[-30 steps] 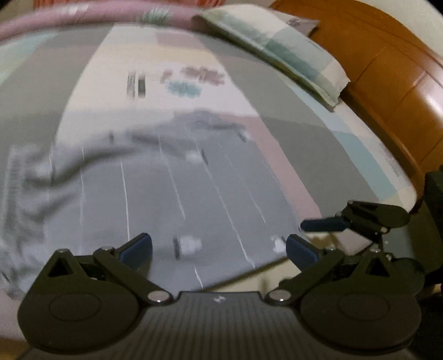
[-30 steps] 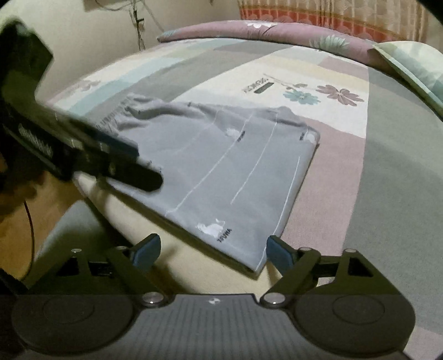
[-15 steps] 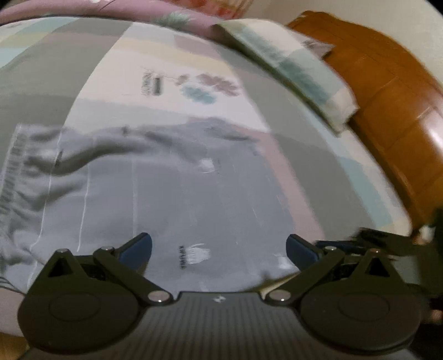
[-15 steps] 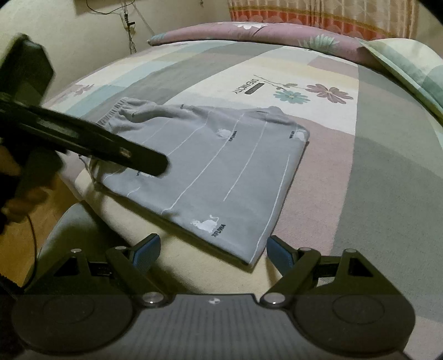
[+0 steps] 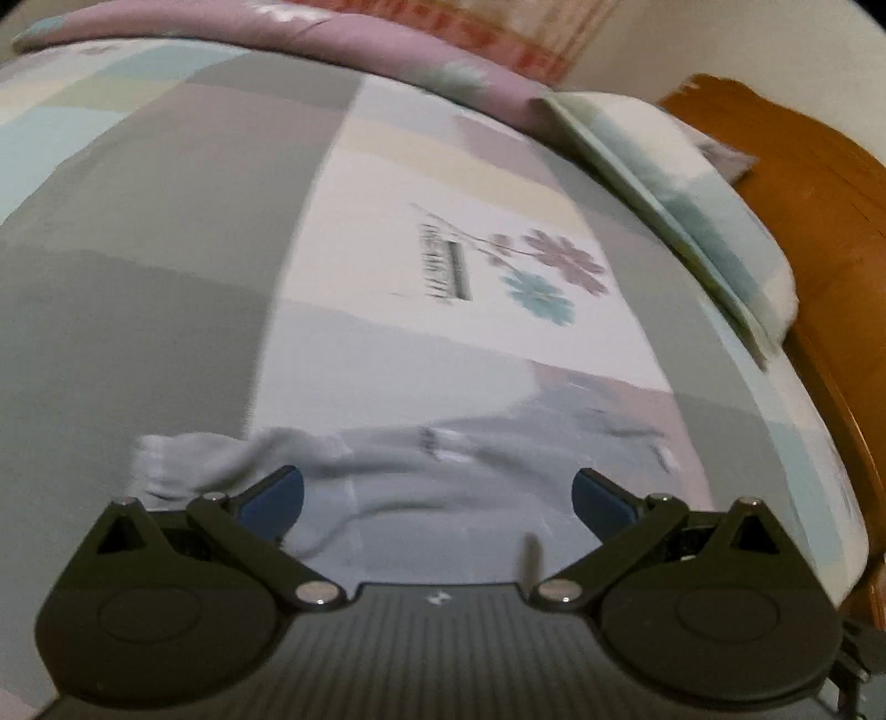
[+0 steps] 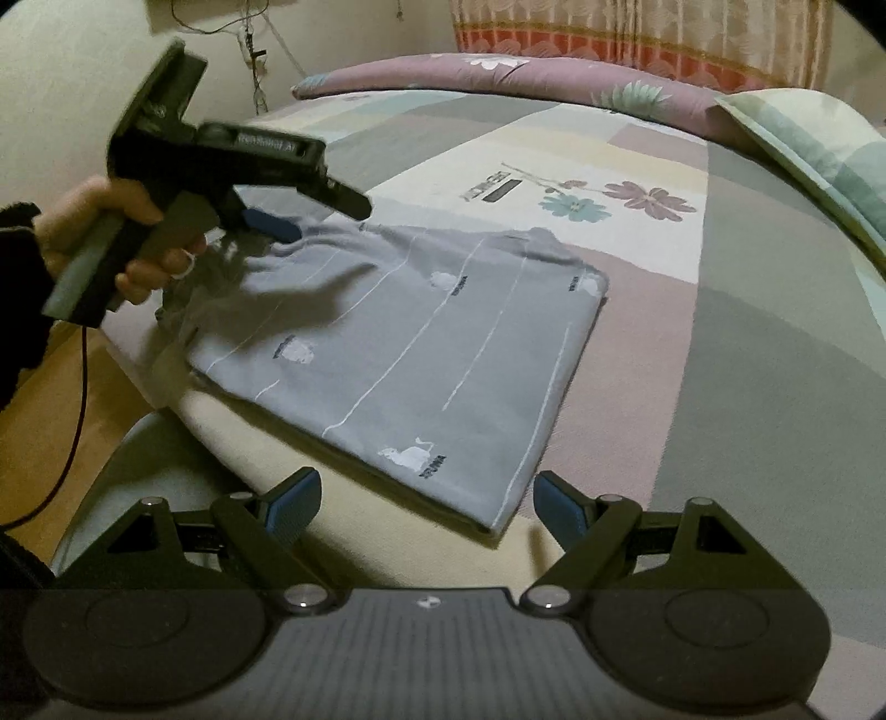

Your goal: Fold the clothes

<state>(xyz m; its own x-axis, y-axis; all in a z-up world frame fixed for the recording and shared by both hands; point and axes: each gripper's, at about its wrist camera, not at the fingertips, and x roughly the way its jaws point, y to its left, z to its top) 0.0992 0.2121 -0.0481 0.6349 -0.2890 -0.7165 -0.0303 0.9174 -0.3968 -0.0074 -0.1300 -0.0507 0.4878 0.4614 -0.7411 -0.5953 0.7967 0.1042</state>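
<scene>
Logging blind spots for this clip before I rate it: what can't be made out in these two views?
- Left wrist view: motion blur smears the grey garment; its print is unreadable and its near part lies behind the left hand-held gripper.
- Right wrist view: the garment's left end is under the left gripper's shadow, so contact there cannot be told.
- Right wrist view: small lettering on the bedsheet is too small to read.

You are in a home bedroom: a bed [image 6: 775, 360] with a patchwork flowered sheet, a checked pillow [image 6: 819, 144], a wooden headboard [image 5: 819, 232], and patterned curtains [image 6: 637, 27] along the far wall.
</scene>
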